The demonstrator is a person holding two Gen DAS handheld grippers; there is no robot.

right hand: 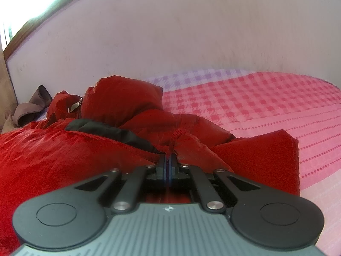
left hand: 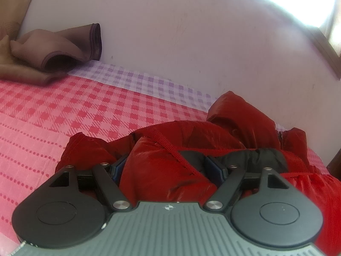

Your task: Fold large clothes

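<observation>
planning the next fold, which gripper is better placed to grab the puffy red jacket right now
Left. The left gripper stands open with a fold of the red jacket bulging between its fingers, so it only needs to close. The right gripper is shut, tips at the jacket, and would have to open first.

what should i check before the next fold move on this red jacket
1. Right gripper clamped on red jacket: ok, jaws shut on a fold of it.
2. Left gripper gripping: not ok, jaws wide with a puffy fold between them; pad contact cannot tell.
3. Drawstring clear of jaws: not ok, it runs between the left jaws.
4. Bedsheet free for laying: ok on the right.
5. Brown cloth out of the way: ok, apart by the wall.
</observation>
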